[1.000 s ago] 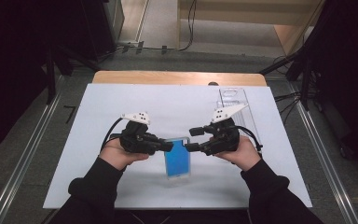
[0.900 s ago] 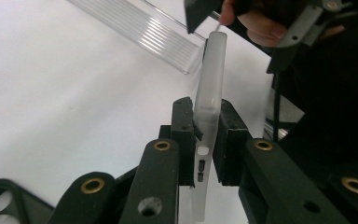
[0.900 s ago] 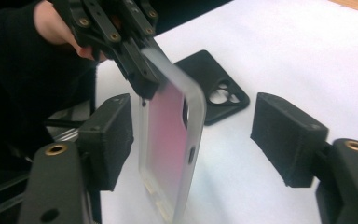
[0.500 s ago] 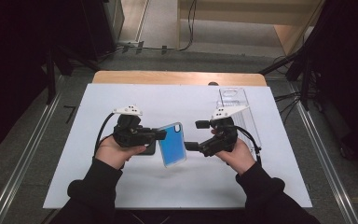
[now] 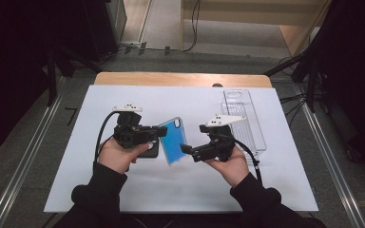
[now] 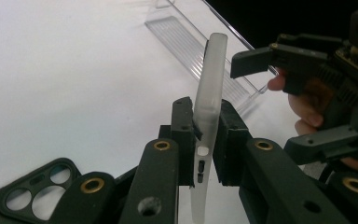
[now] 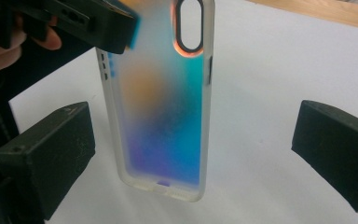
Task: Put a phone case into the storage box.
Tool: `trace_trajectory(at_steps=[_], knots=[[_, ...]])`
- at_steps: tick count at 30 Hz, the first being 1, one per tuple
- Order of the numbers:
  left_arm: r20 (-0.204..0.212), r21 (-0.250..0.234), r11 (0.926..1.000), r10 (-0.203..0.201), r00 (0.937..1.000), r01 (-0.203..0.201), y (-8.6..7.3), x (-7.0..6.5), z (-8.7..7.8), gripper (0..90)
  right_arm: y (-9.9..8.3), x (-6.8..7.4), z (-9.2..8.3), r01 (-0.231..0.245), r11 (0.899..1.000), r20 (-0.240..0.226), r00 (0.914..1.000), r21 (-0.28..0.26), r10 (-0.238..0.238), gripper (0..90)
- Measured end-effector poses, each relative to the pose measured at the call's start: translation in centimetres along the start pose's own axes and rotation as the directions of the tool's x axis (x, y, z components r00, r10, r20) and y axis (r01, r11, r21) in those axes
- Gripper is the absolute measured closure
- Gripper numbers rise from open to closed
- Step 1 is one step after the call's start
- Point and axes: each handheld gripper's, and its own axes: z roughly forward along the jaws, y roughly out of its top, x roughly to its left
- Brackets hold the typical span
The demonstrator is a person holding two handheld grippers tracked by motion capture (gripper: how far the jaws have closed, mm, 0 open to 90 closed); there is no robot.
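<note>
A translucent phone case (image 5: 173,140) with a blue, iridescent back hangs tilted above the table. My left gripper (image 5: 161,130) is shut on its side edge (image 6: 209,93), the pads (image 6: 184,135) pressing both faces. My right gripper (image 5: 194,138) stands open; its jaws have just been opening. In the right gripper view the case (image 7: 163,102) hangs between those wide jaws and neither pad (image 7: 46,154) touches it. A black phone case (image 5: 149,149) lies on the white table under my left hand, its camera holes (image 6: 32,191) facing up.
A clear plastic tray (image 5: 244,118) lies at the back right of the white mat (image 5: 123,190), beyond my right gripper (image 6: 284,102). The wooden table edge (image 5: 180,78) runs along the far side. Cables trail from both grippers.
The right gripper has let go of the blue case and opened wide, drawing slightly away. The left gripper has lifted the case and tilted it up from near the table.
</note>
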Motion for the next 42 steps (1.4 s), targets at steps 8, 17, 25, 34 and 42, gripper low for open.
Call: trace_trajectory(at_steps=[8,17,25,34,42], knots=[[-0.052,0.000,1.0000,0.000,0.9986,0.000,-0.1,-0.3,0.3,80.7,-0.5,1.2,1.0,-0.029,1.000,0.056,0.9980,-0.007,0.029,0.0],[-0.053,0.006,1.0000,0.007,0.9986,-0.006,-0.2,-1.0,0.7,80.7,-0.9,1.9,2.2,-0.033,0.999,0.080,0.9963,0.012,0.032,0.0],[-0.037,0.008,0.9999,0.011,0.9993,-0.010,-0.5,-1.7,1.4,80.6,-0.7,2.5,2.7,-0.025,1.000,0.116,0.9929,-0.008,0.026,0.0],[-0.026,0.008,0.9997,0.024,0.9994,-0.024,-0.7,-2.4,1.9,80.6,-0.7,2.5,3.2,-0.049,0.999,0.122,0.9913,-0.005,0.049,0.0],[-0.016,0.011,0.9994,0.032,0.9994,-0.031,-0.8,-2.7,2.1,80.5,-0.6,2.2,3.7,-0.057,0.998,0.140,0.9885,-0.004,0.057,1.7]])
